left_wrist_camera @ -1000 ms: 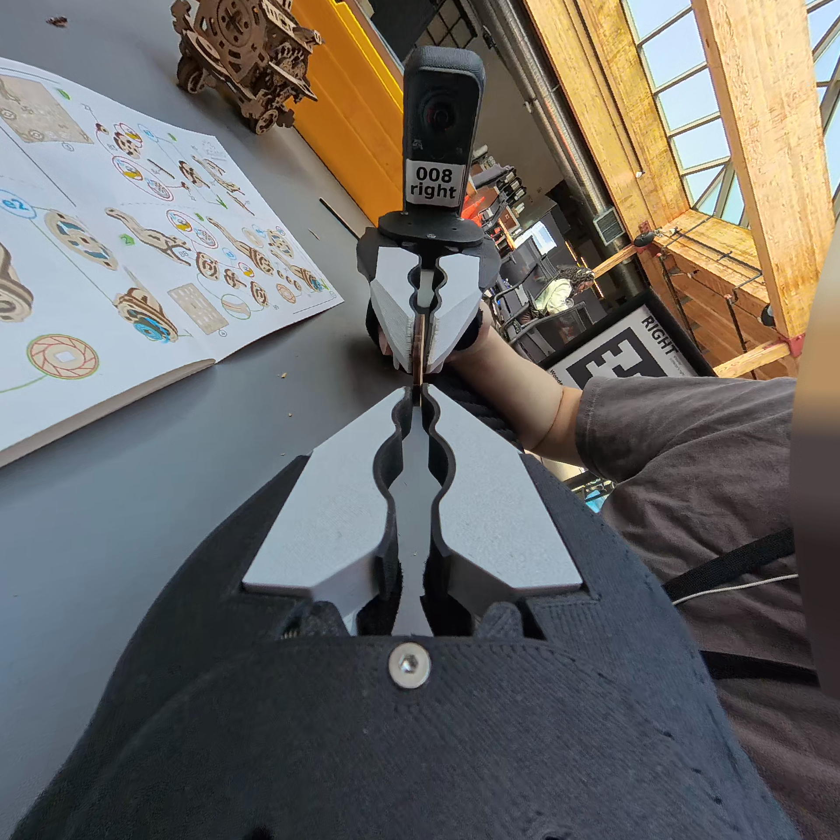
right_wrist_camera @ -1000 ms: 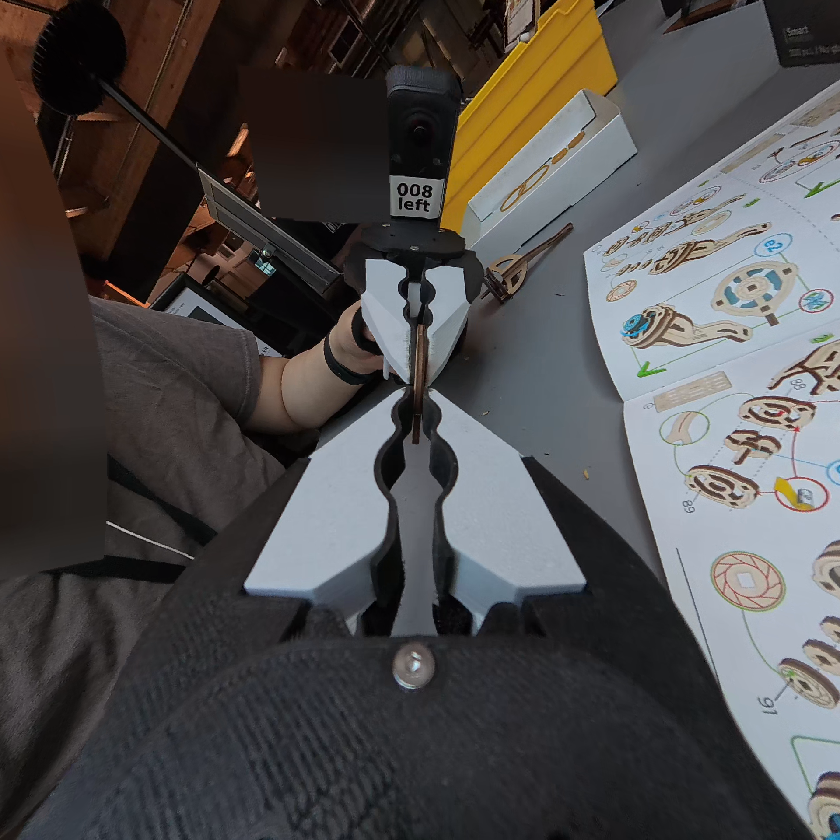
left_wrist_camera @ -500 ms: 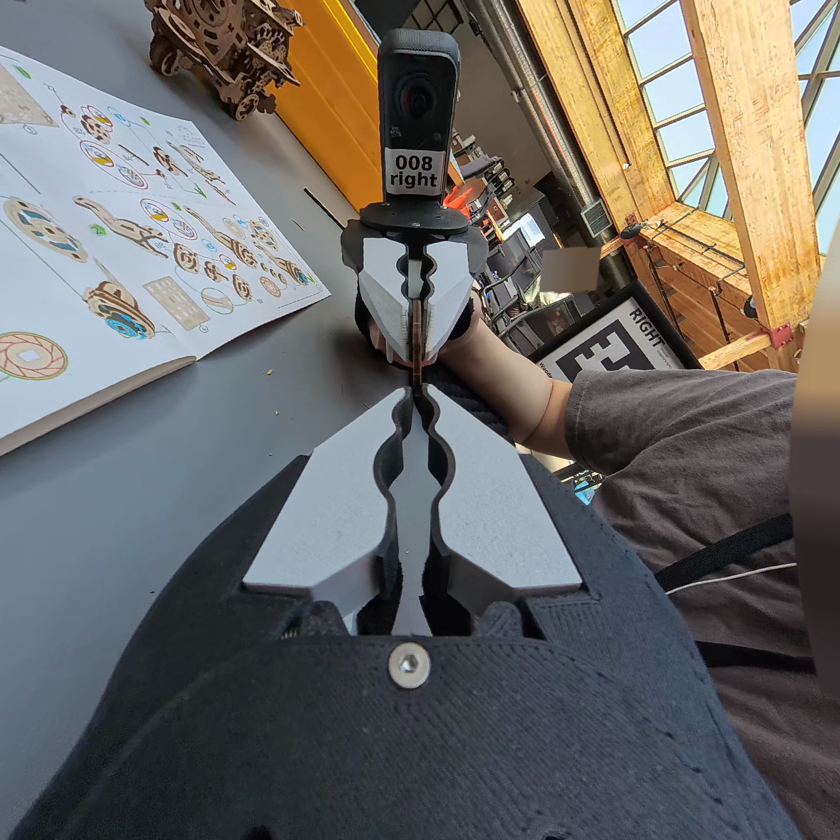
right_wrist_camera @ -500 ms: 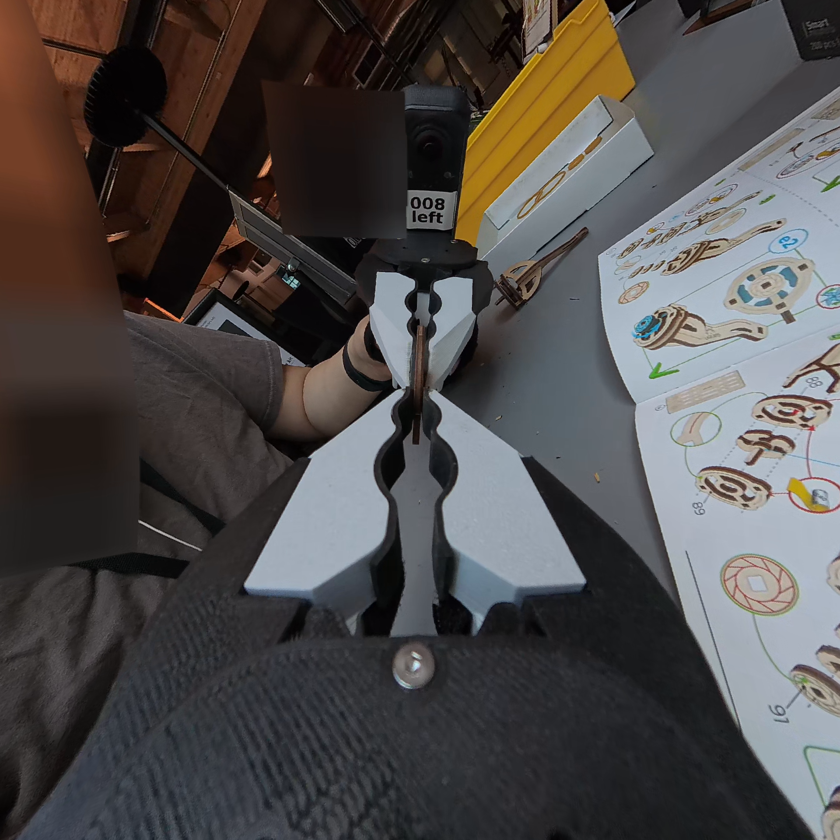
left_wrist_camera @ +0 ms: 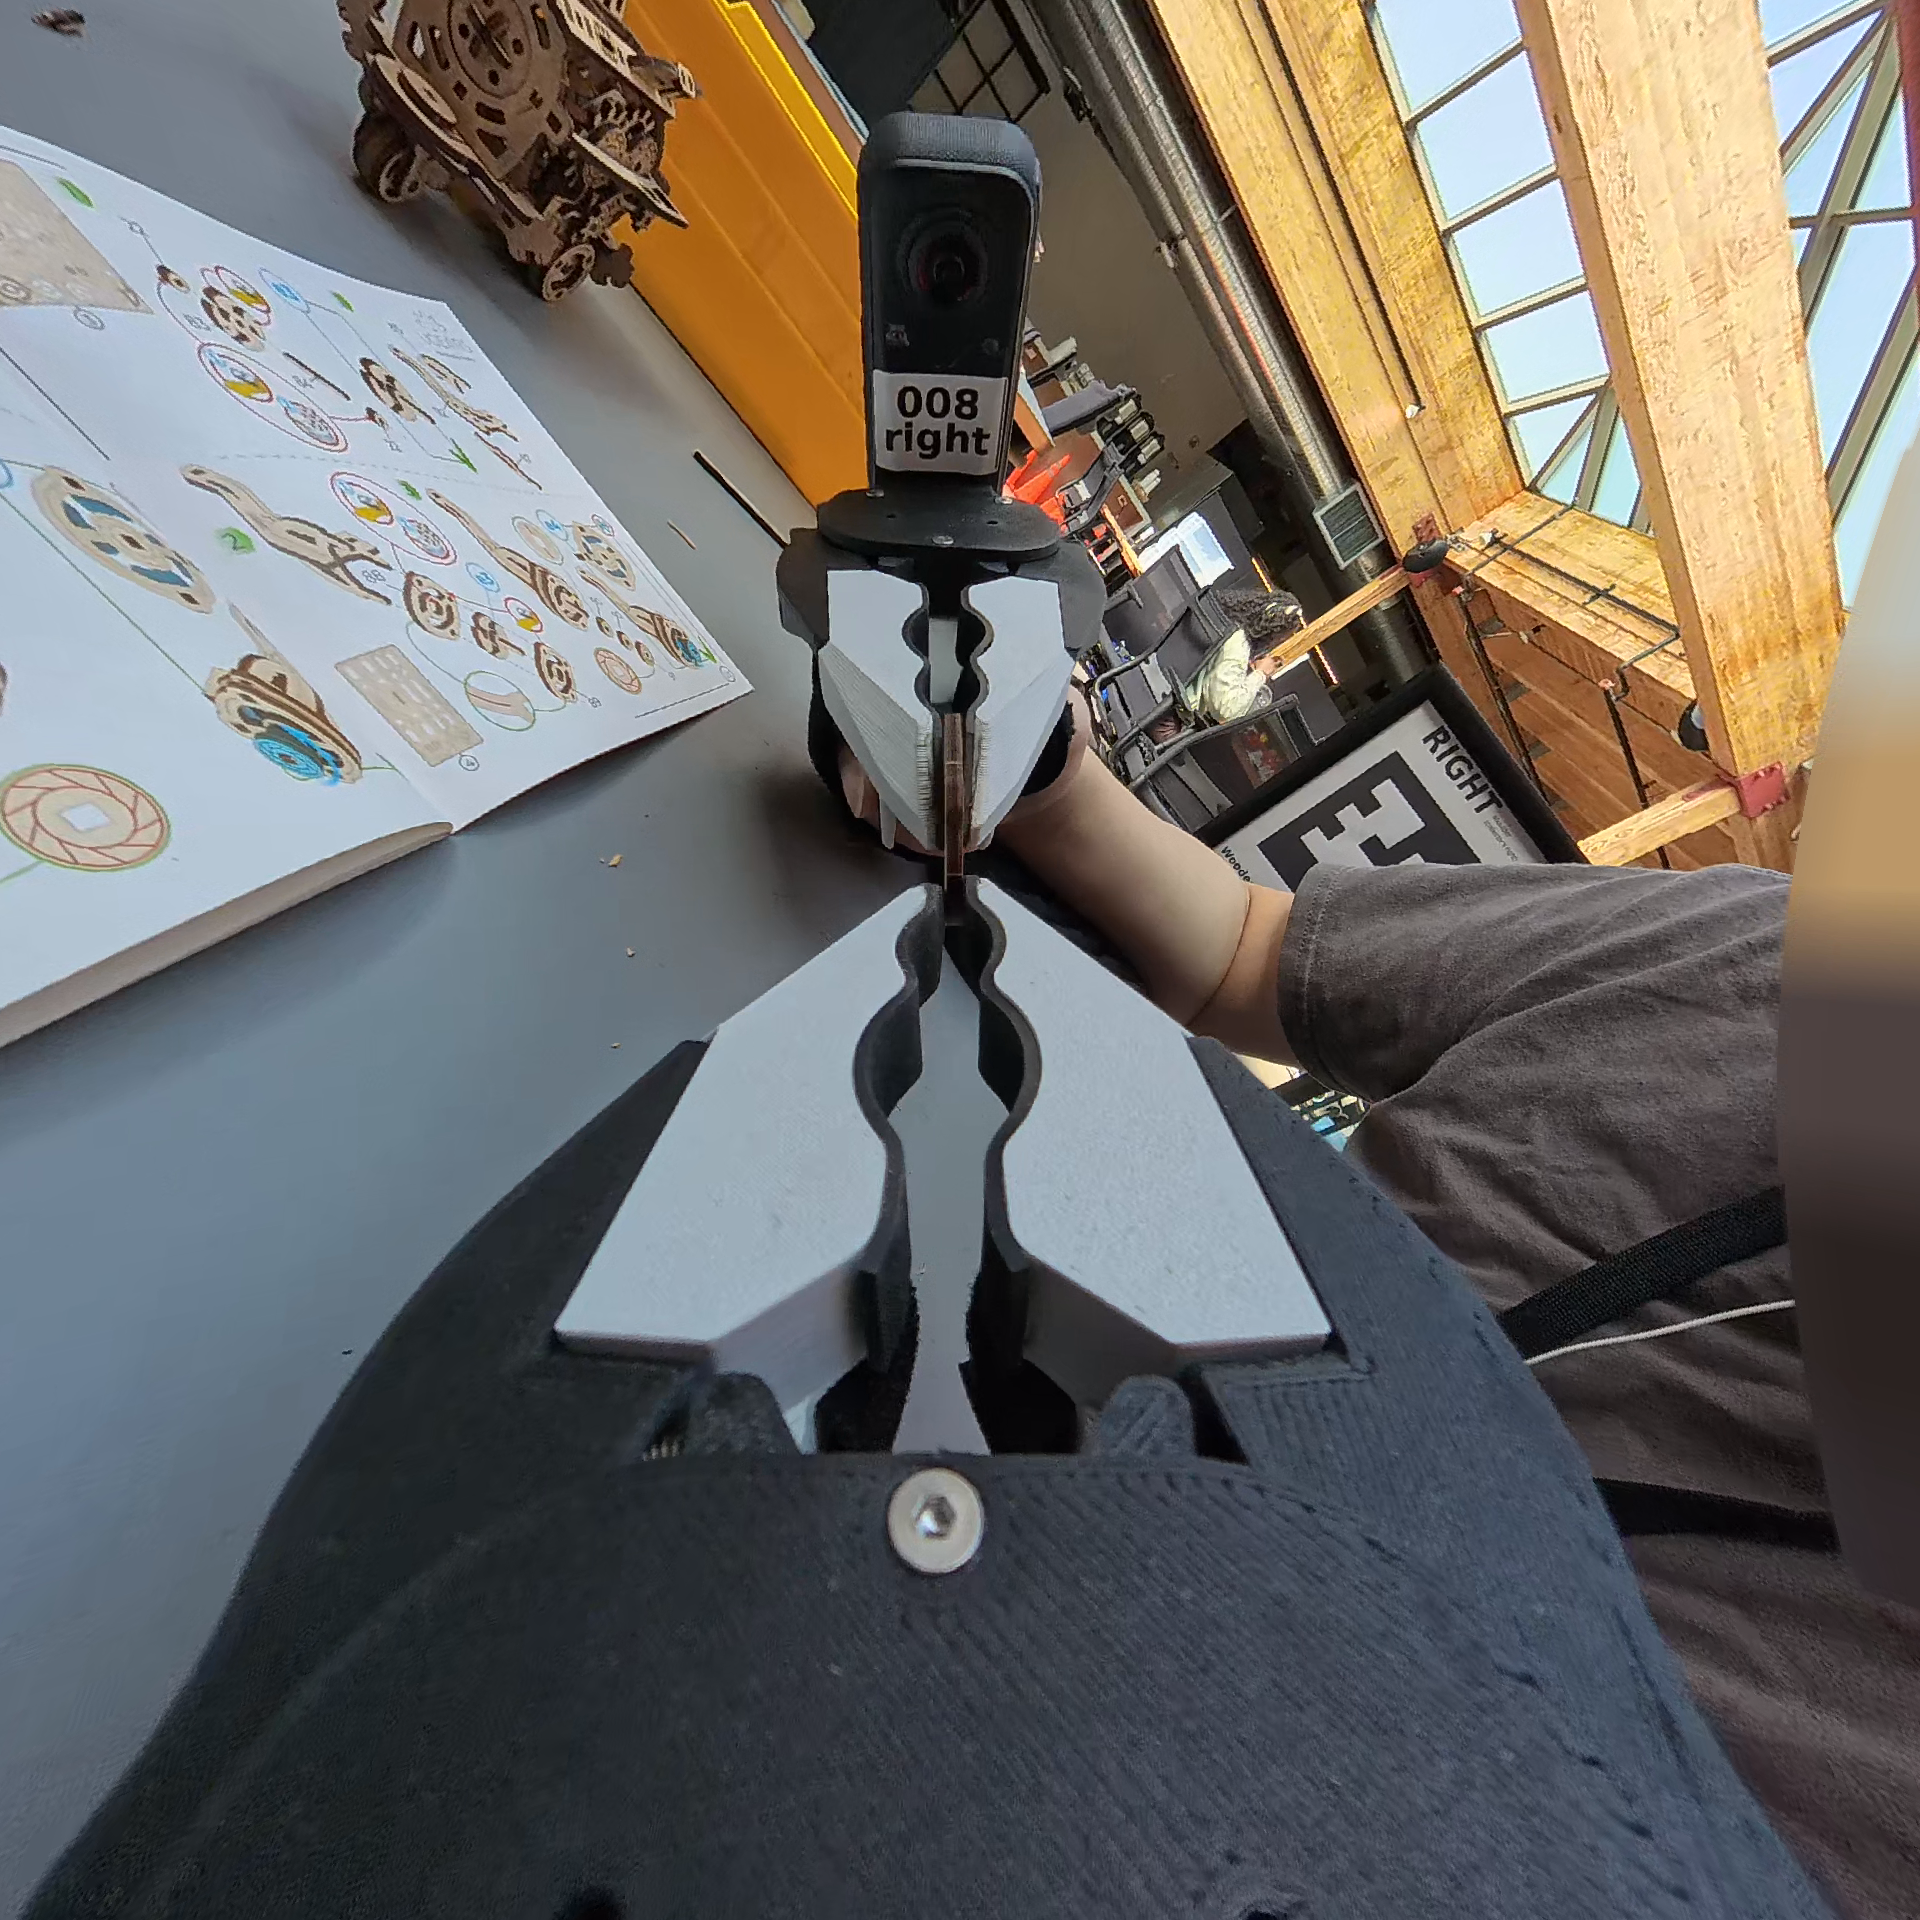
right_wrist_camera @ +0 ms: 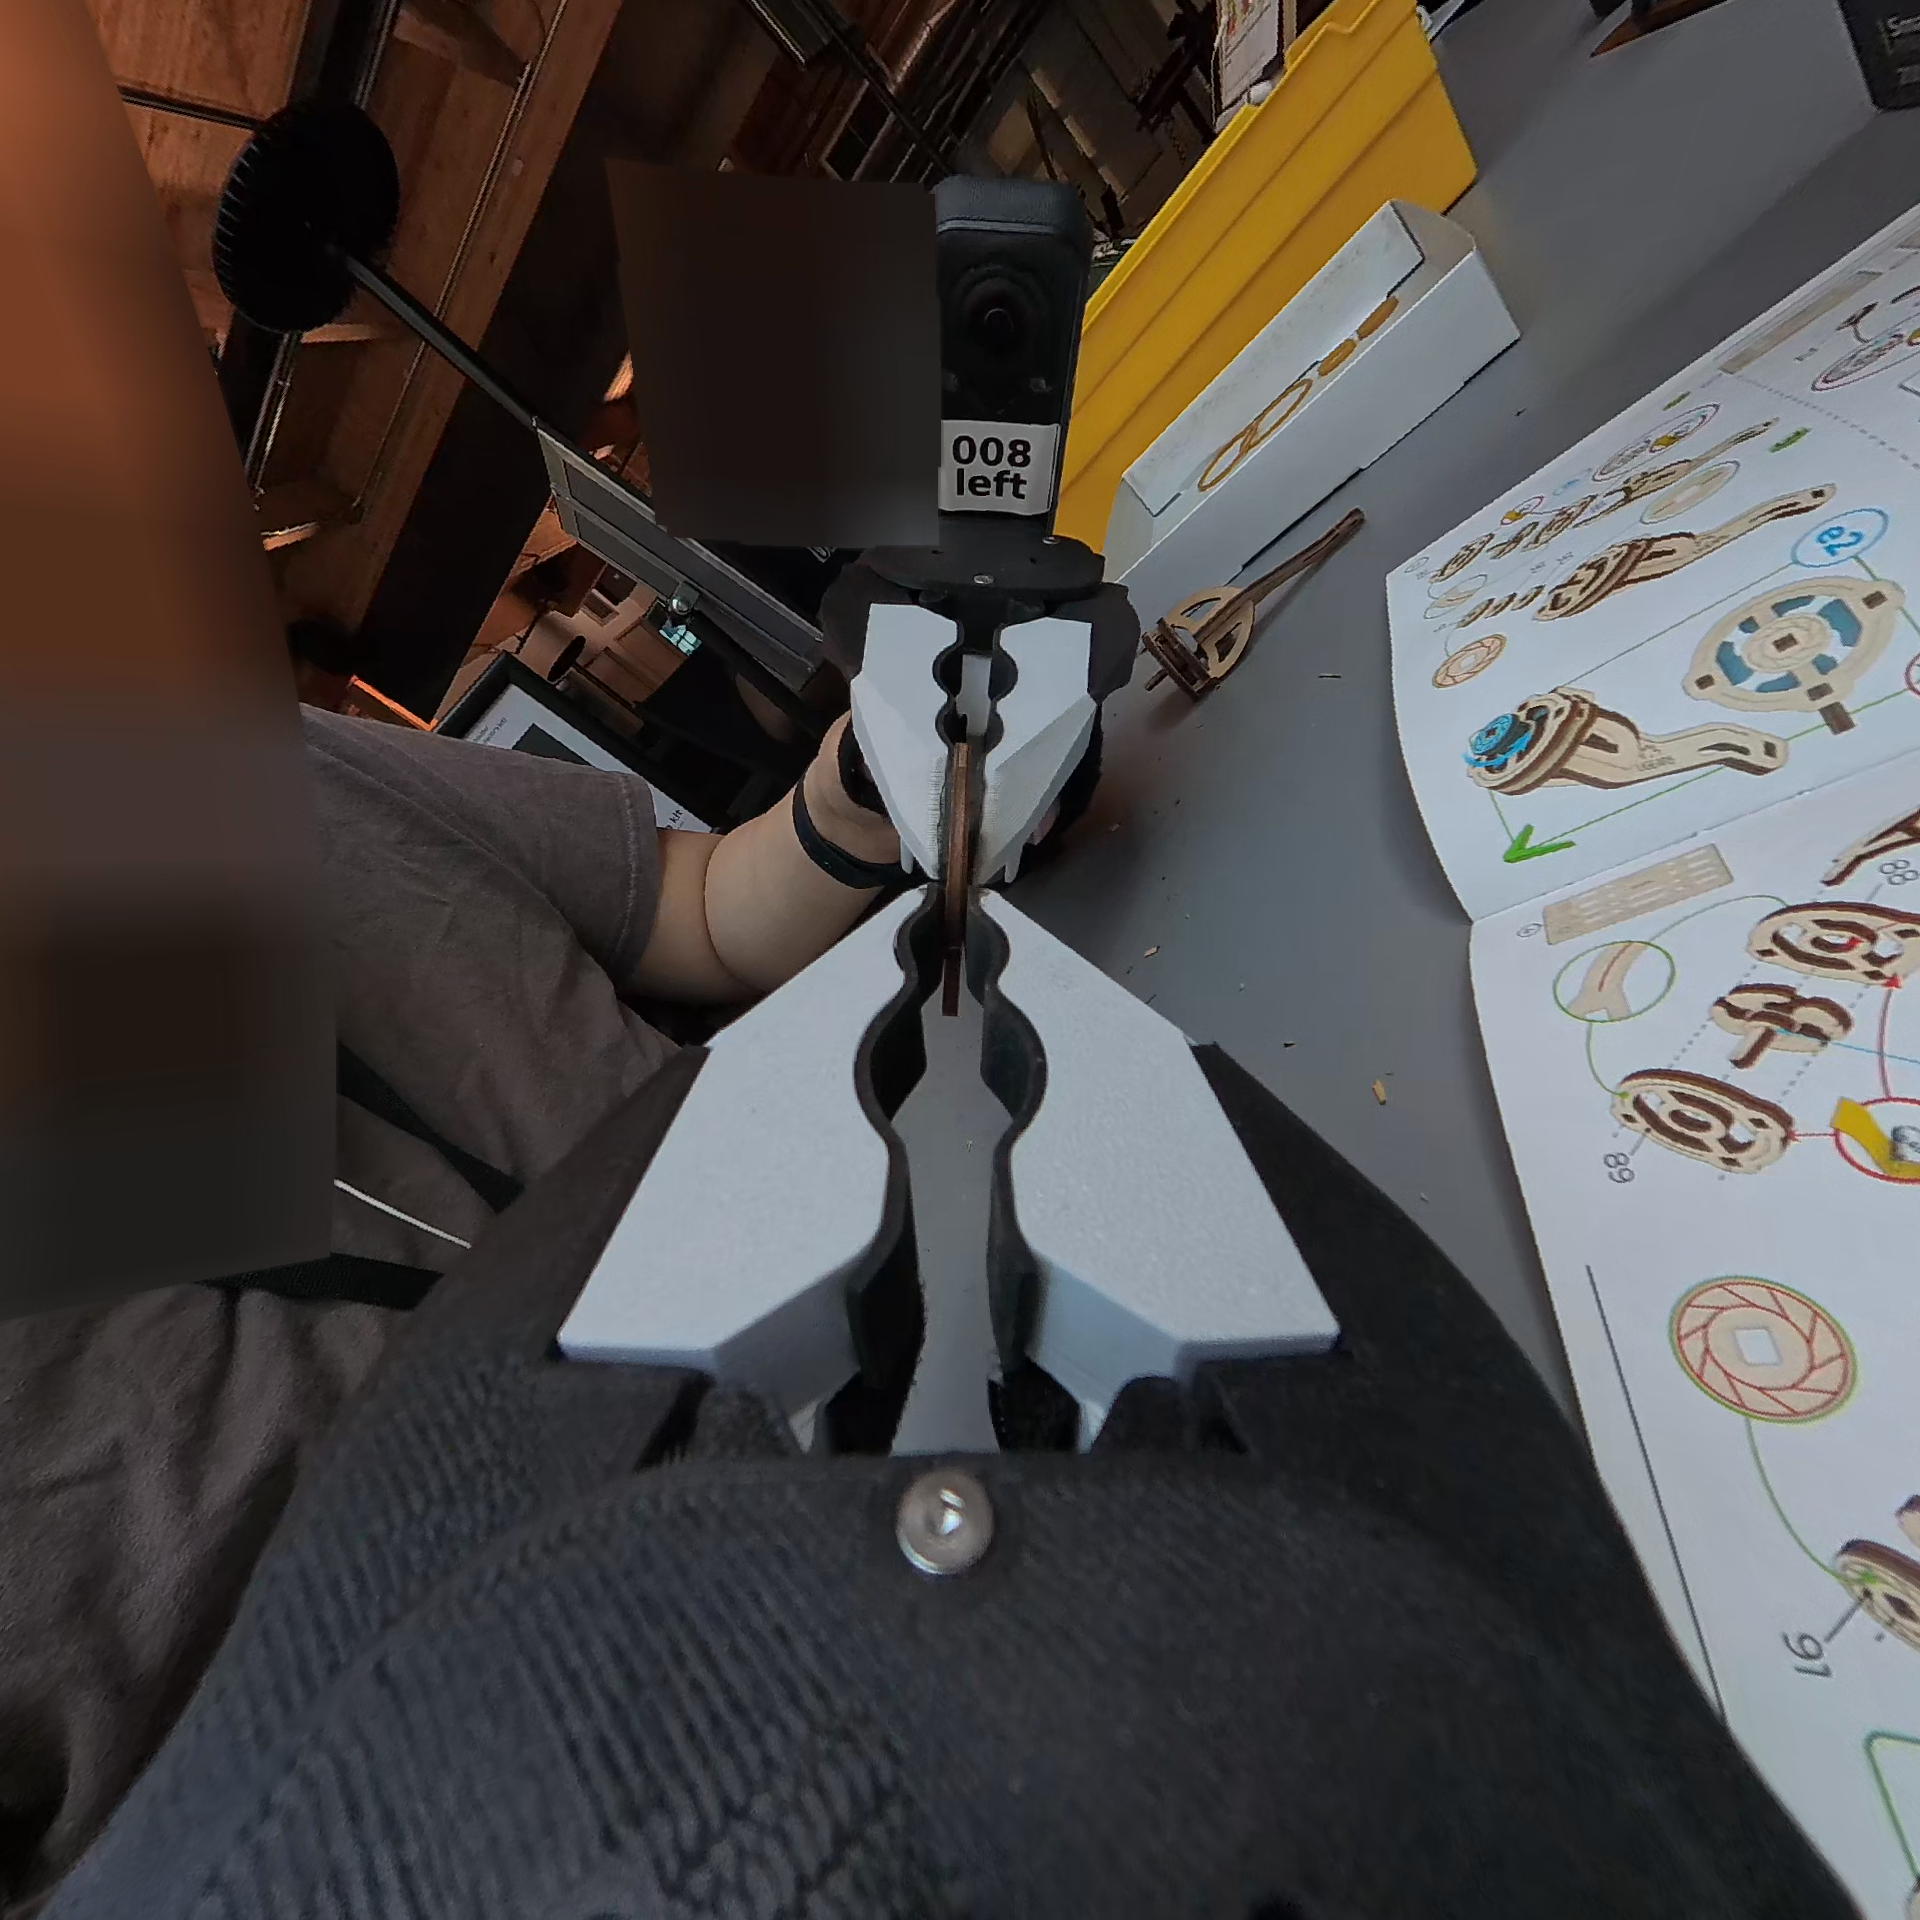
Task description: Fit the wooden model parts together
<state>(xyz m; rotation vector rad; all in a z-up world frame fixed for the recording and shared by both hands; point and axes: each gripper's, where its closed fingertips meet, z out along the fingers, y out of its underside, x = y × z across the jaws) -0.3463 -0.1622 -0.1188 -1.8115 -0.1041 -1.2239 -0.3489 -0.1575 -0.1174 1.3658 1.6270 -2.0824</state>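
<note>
Left wrist view looks along the left gripper [left_wrist_camera: 948, 902], whose jaws are pressed nearly together on the near edge of a thin wooden disc [left_wrist_camera: 951, 800] seen edge-on. Tip to tip beyond it, the right gripper [left_wrist_camera: 948, 831] pinches the far part of the same disc, held above the grey table [left_wrist_camera: 416, 1039]. Left of them lies the open instruction booklet [left_wrist_camera: 312, 582]; past its far corner stands a built wooden model [left_wrist_camera: 509, 135] beside a yellow bin [left_wrist_camera: 748, 229].

In the right wrist view, the right gripper [right_wrist_camera: 951, 914] closes on the disc [right_wrist_camera: 954, 883], which reaches back between its fingers, and the left gripper [right_wrist_camera: 956, 847] clamps it from the opposite side. Farther off on the table lie a loose wooden lever piece [right_wrist_camera: 1236, 613] and a white box [right_wrist_camera: 1320, 374].
</note>
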